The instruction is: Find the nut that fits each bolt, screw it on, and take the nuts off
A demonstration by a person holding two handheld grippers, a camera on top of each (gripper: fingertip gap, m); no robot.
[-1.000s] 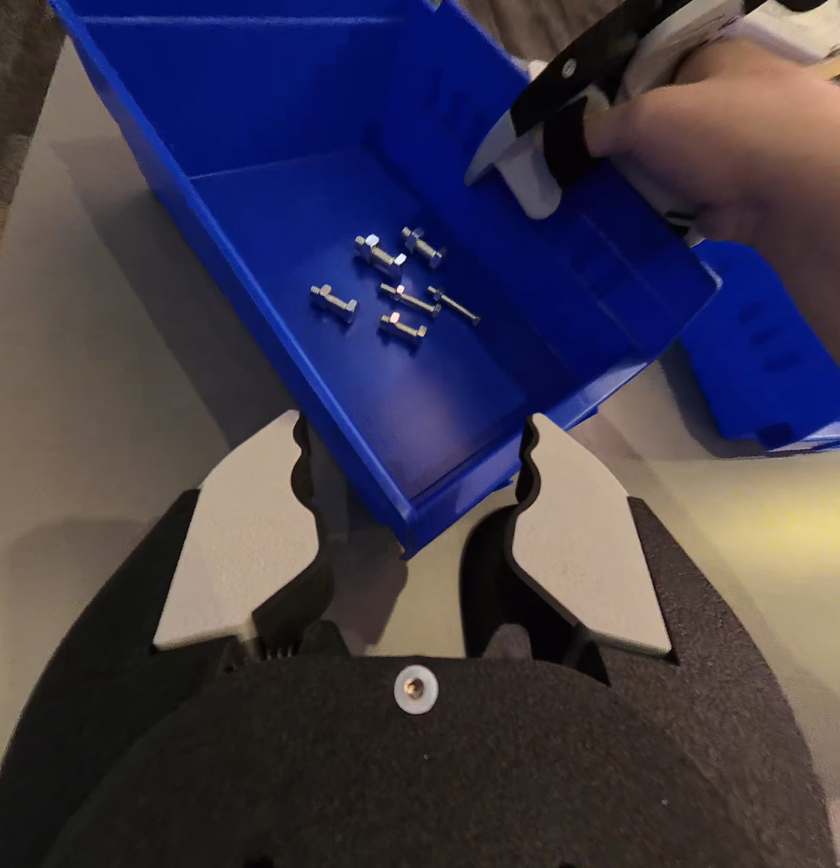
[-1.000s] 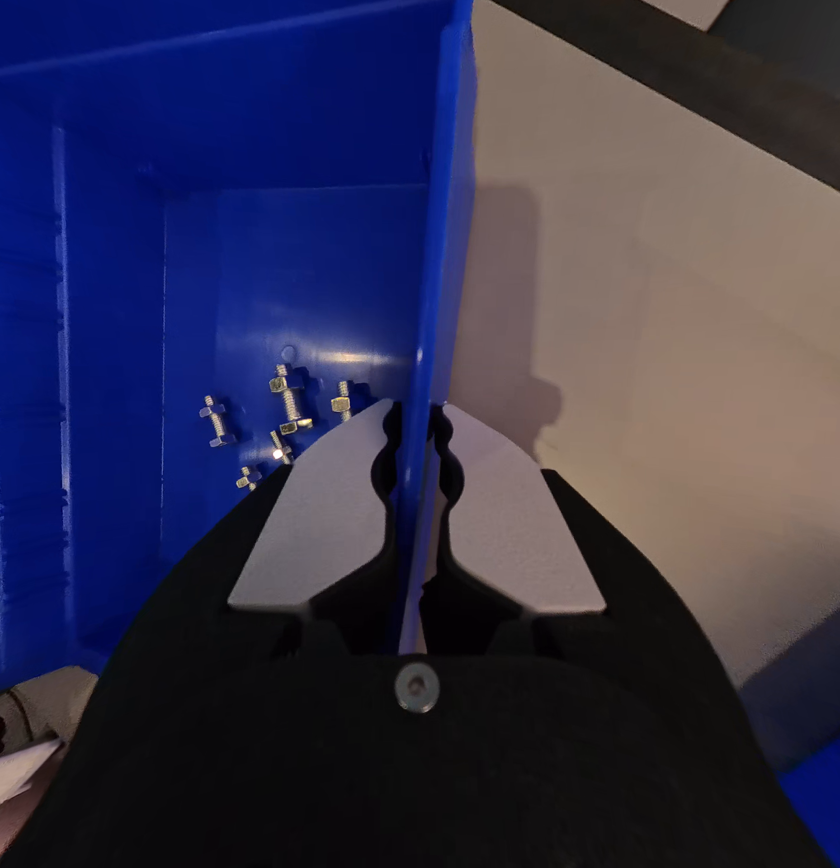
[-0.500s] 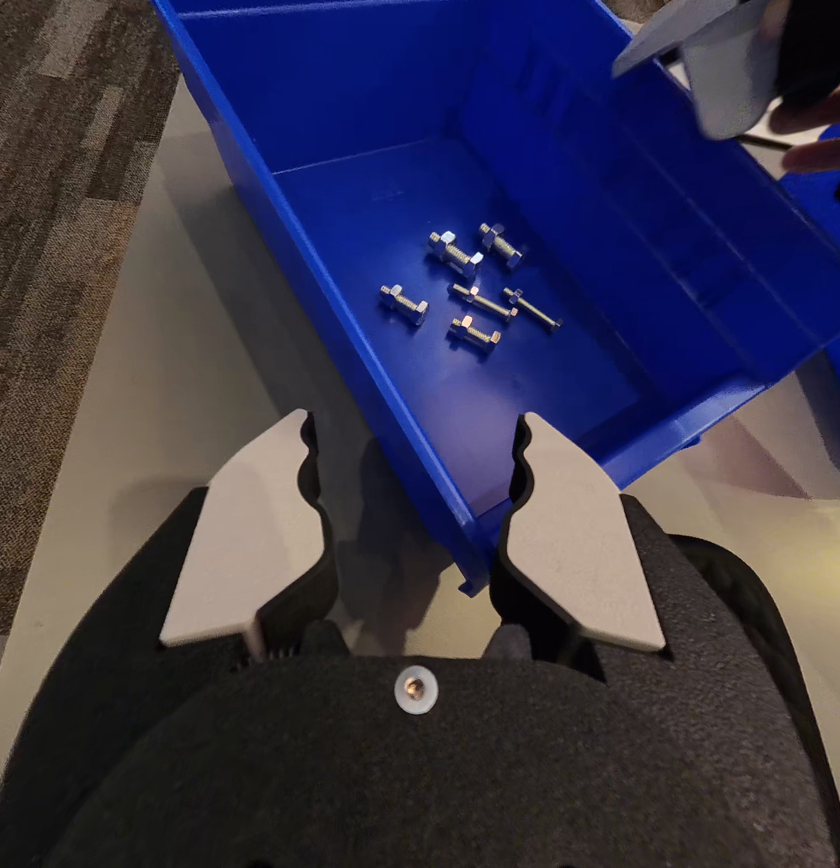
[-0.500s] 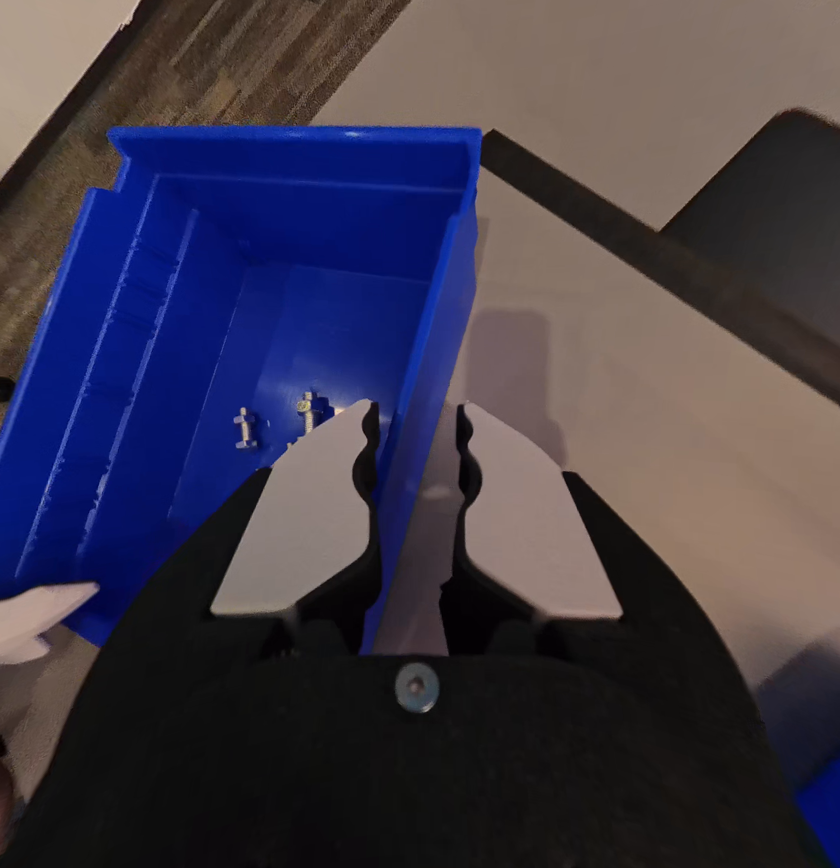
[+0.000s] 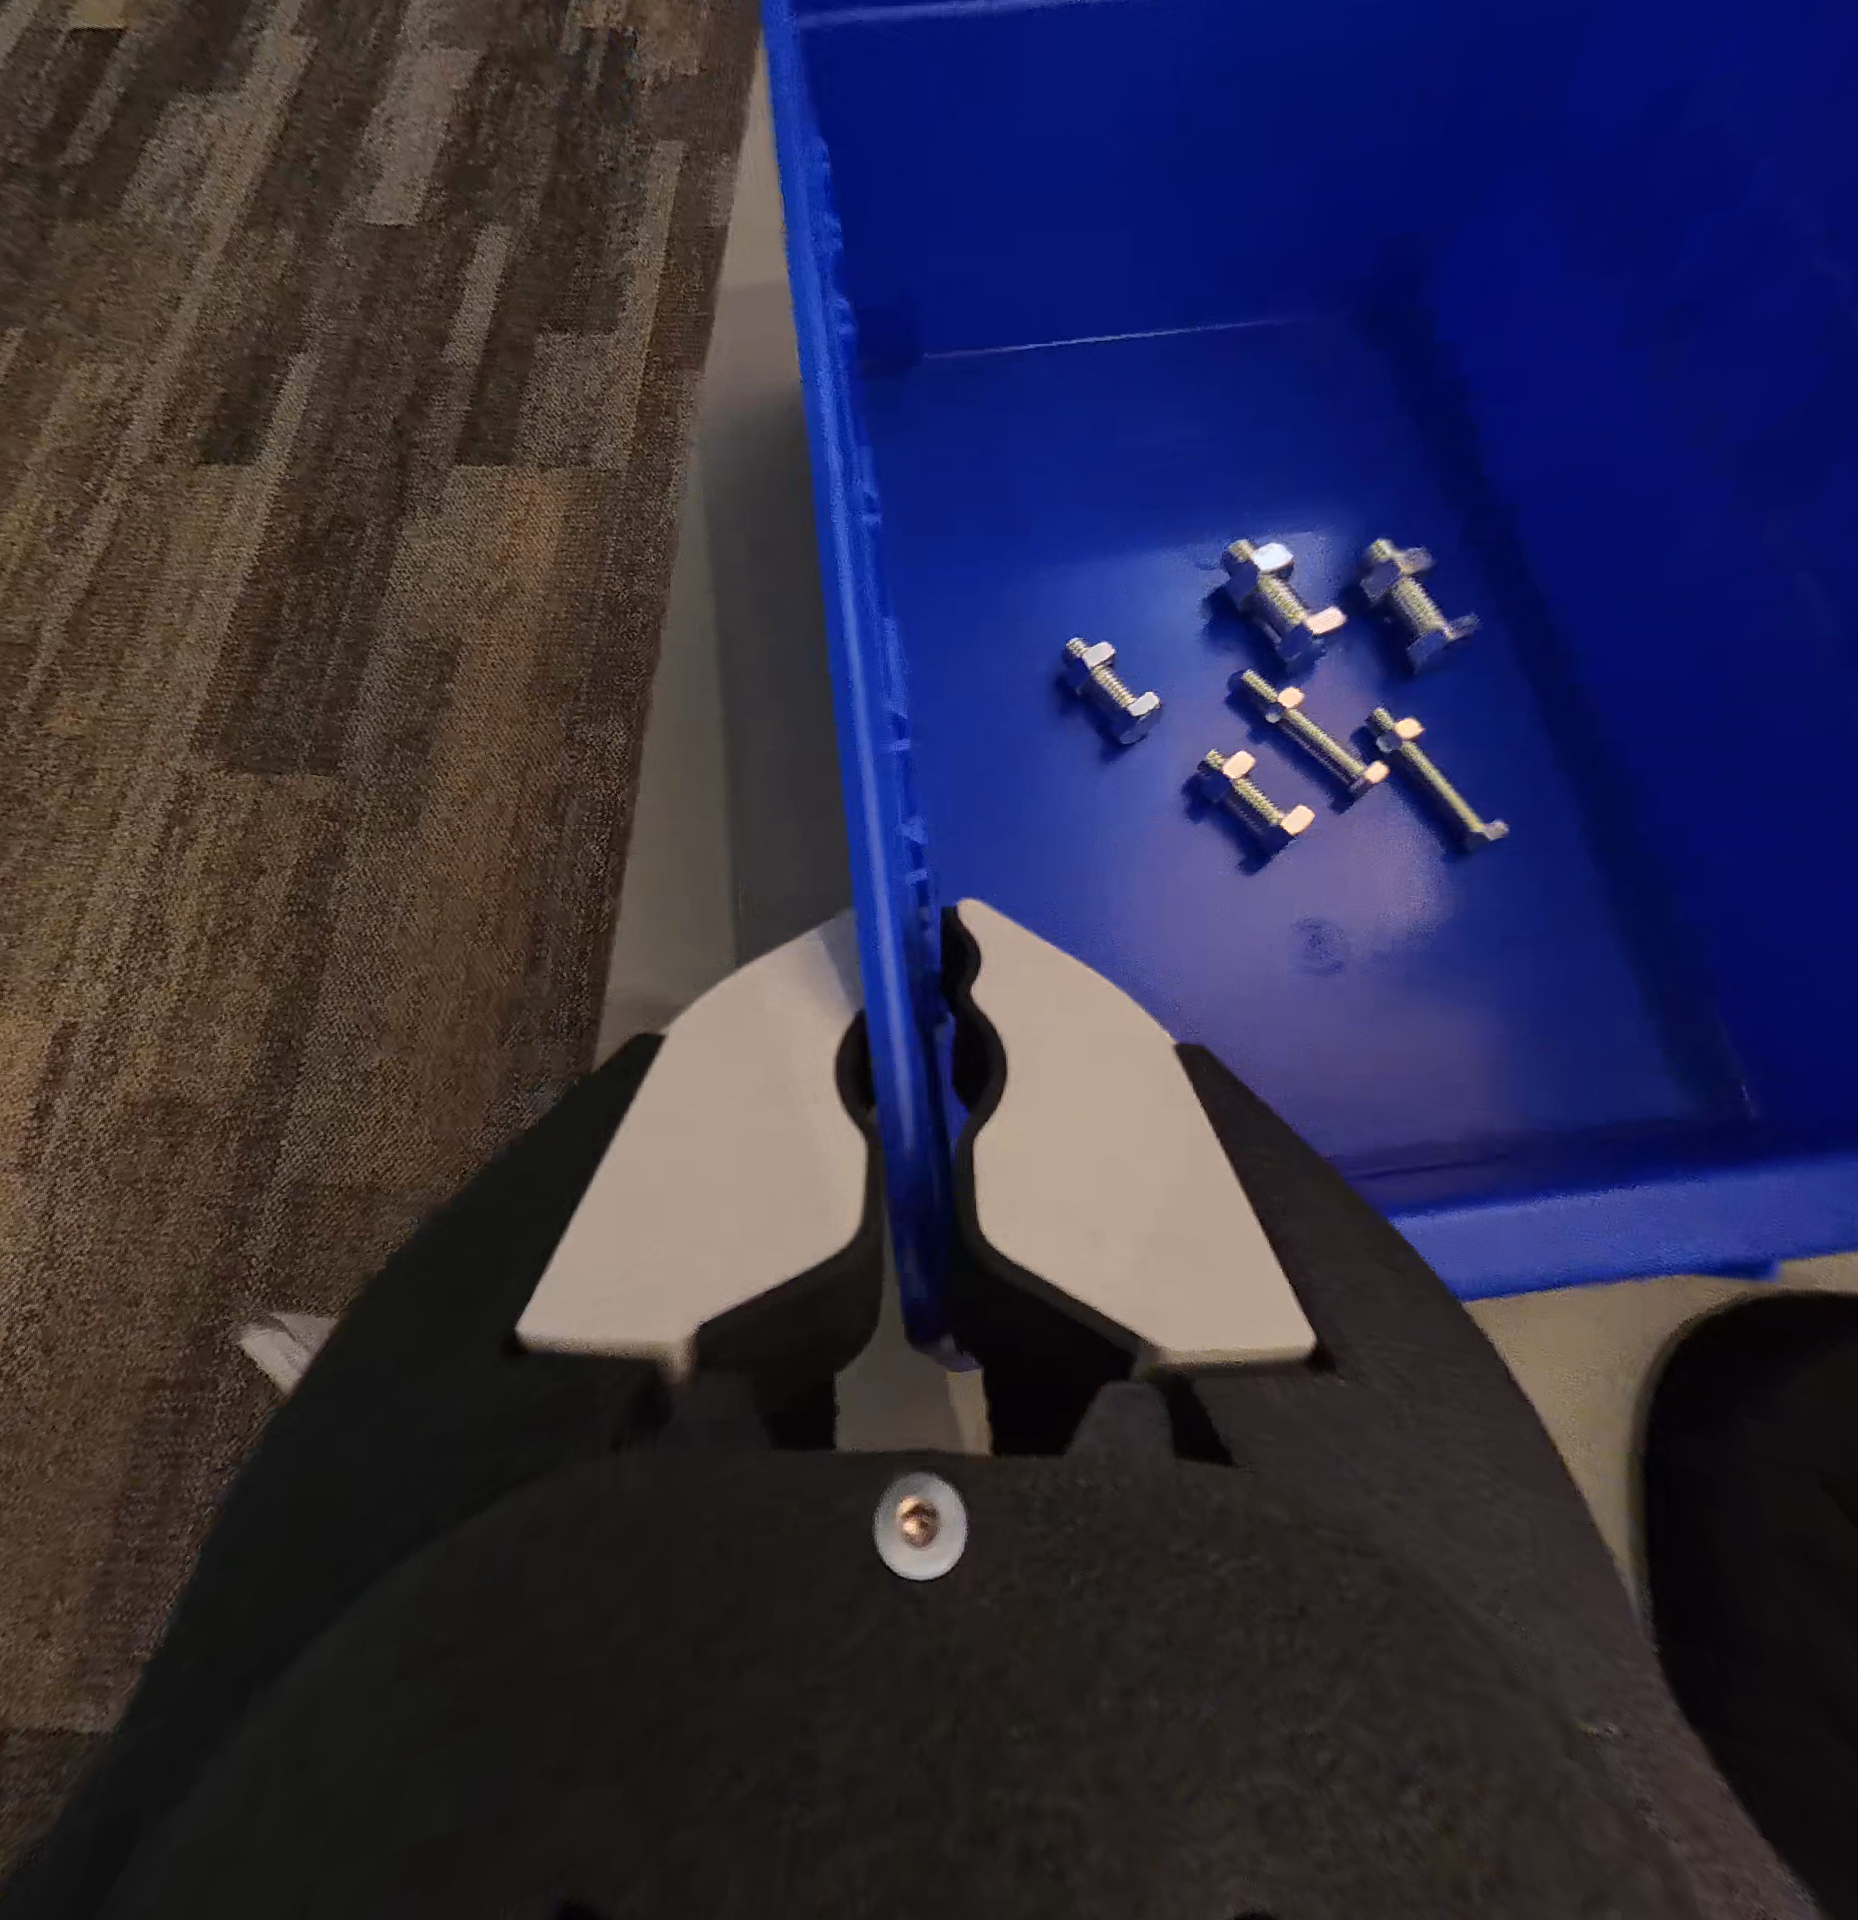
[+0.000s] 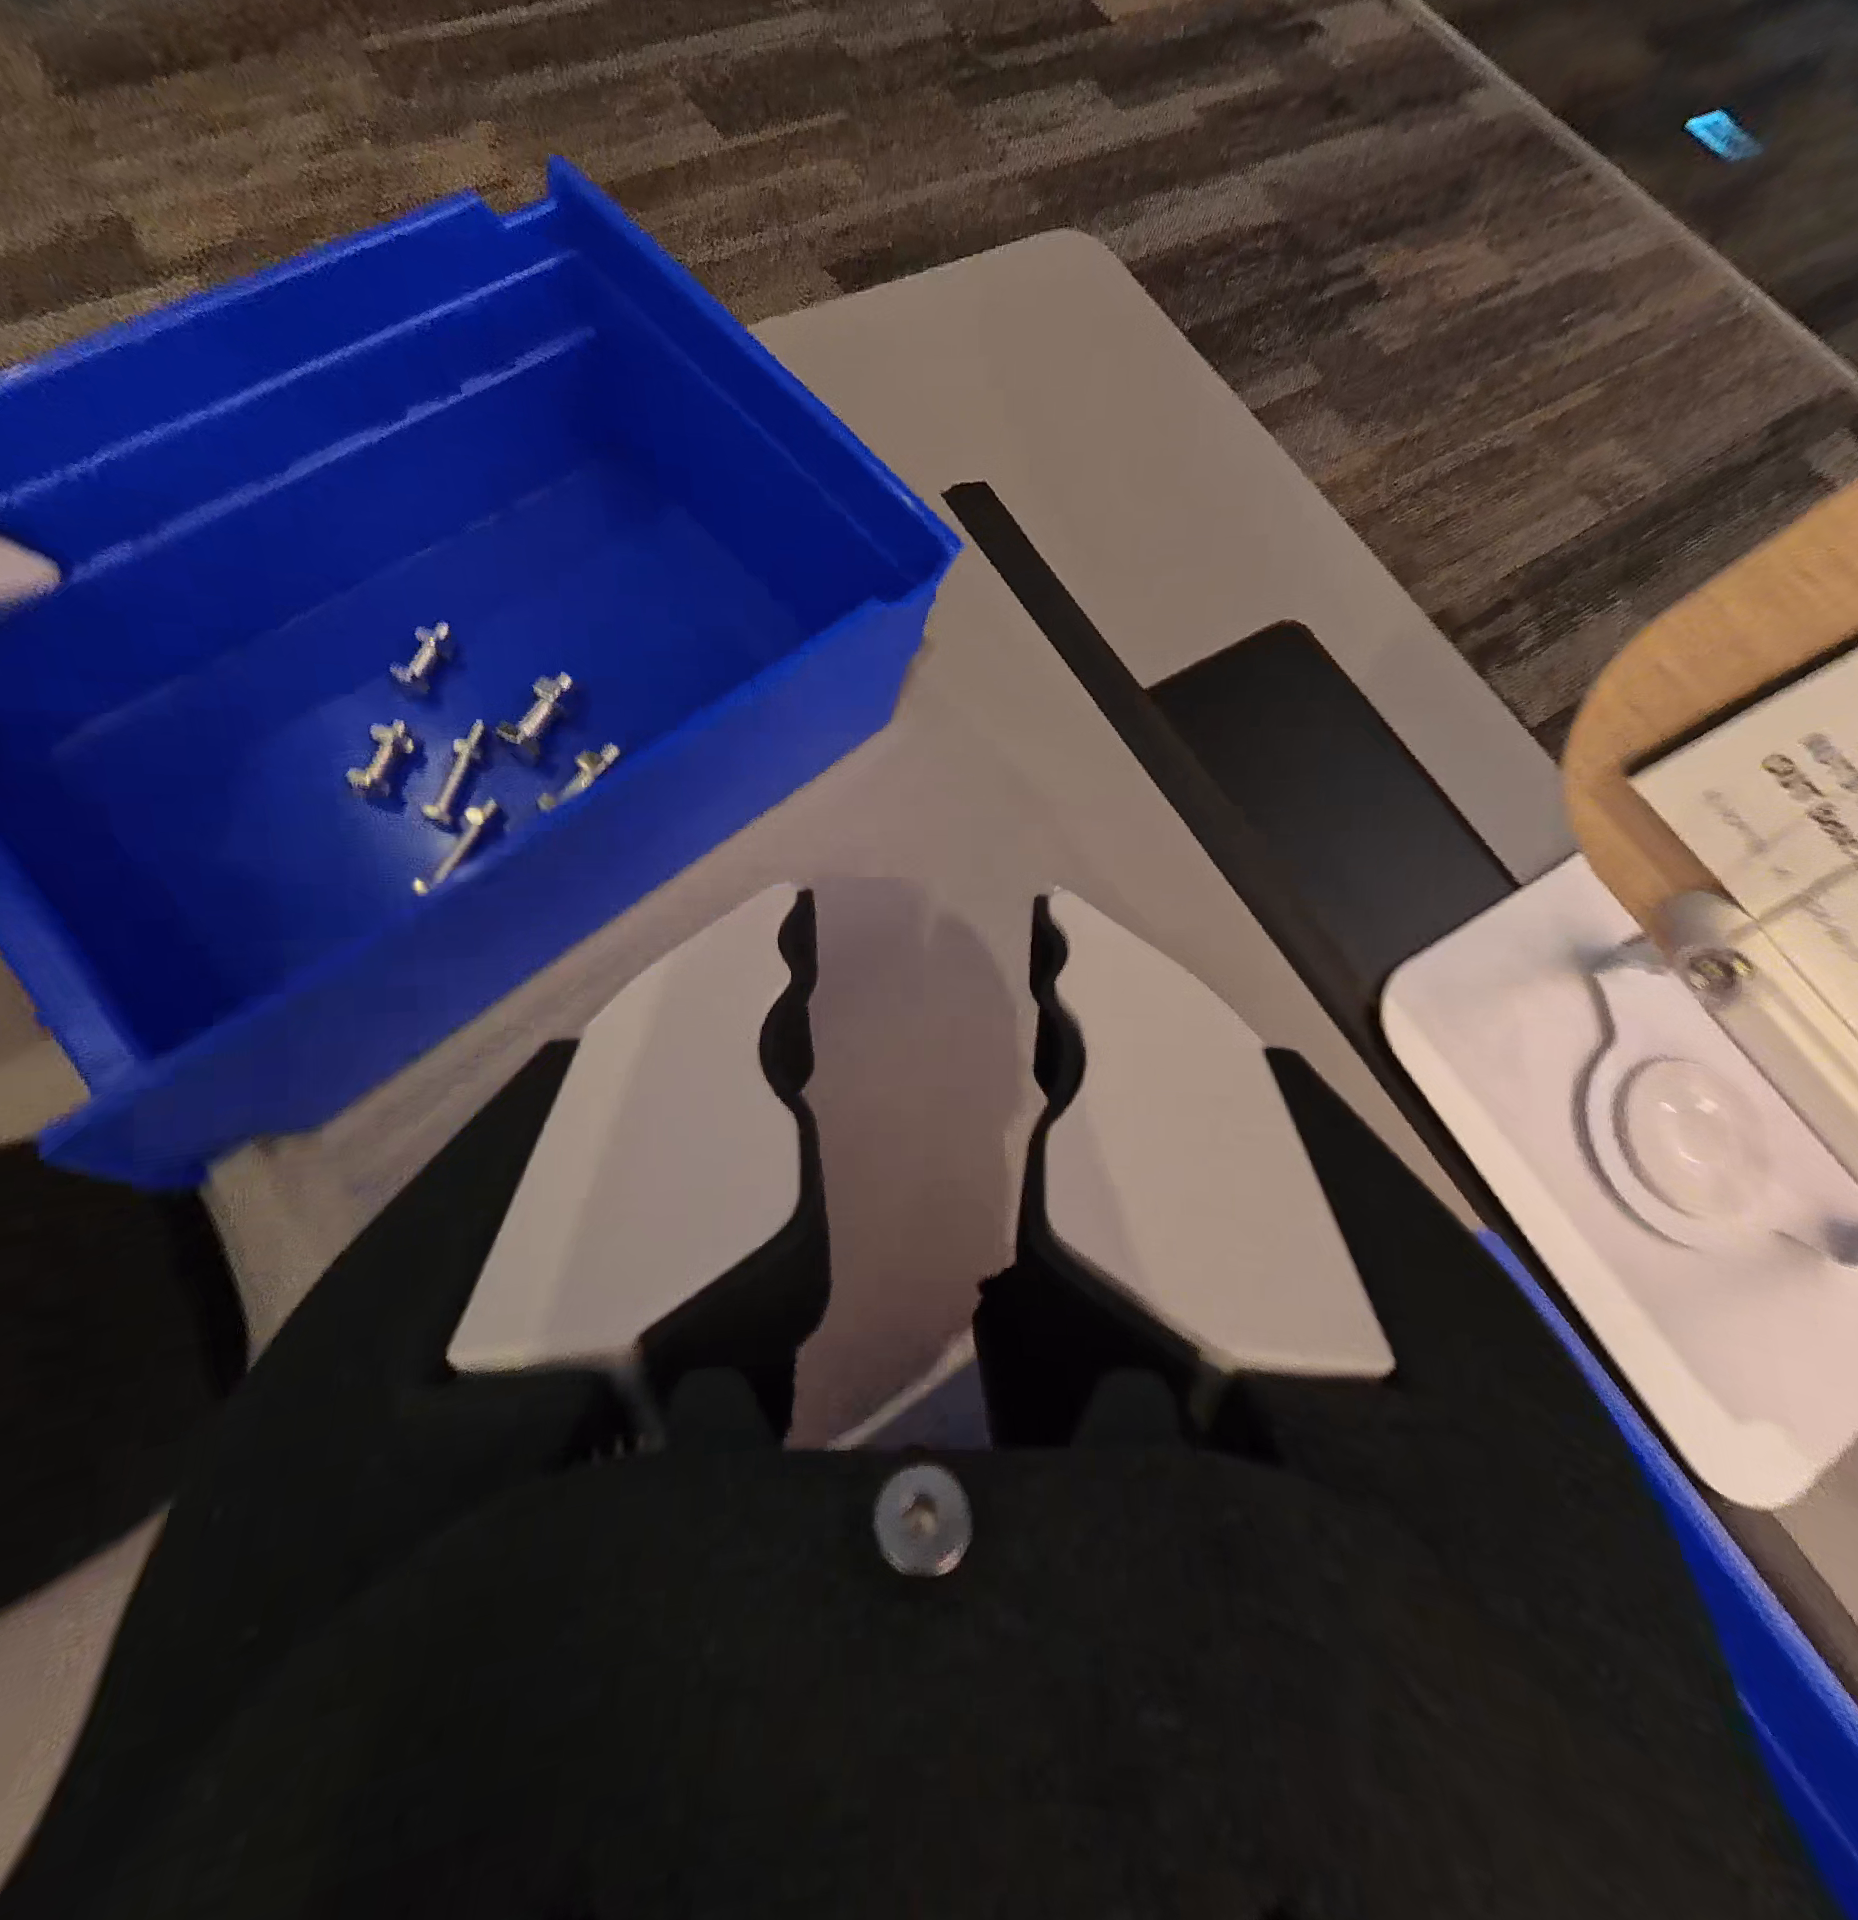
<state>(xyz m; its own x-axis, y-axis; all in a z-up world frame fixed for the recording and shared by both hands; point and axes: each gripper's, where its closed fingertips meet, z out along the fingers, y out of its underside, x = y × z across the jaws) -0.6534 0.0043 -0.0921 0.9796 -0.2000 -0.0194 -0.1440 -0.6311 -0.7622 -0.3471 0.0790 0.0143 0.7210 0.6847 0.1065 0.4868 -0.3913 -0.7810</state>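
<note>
Several small silver bolts (image 5: 1278, 696) with nuts on them lie loose on the floor of a blue plastic bin (image 5: 852, 623). My left gripper (image 5: 909, 925) is shut on the bin's left side wall, one finger outside and one inside. In the right wrist view the bin (image 6: 489, 987) sits to the left with the bolts (image 6: 468, 748) inside. My right gripper (image 6: 925, 904) is open and empty above the grey table, to the right of the bin. A pale fingertip (image 6: 5, 566) of the left gripper shows at the bin's far left.
The table edge (image 5: 696, 623) runs just left of the bin, with carpet floor (image 5: 281, 623) beyond. A black strip (image 6: 1112, 675), a white tray (image 6: 1476, 1247) with a clear dome, a wooden-rimmed board (image 6: 1631, 727) and a second blue bin's edge (image 6: 1735, 1558) lie to the right.
My right gripper let go of the bin's wall, opened and drew back from it. My left gripper moved onto the bin's left wall and shut on it.
</note>
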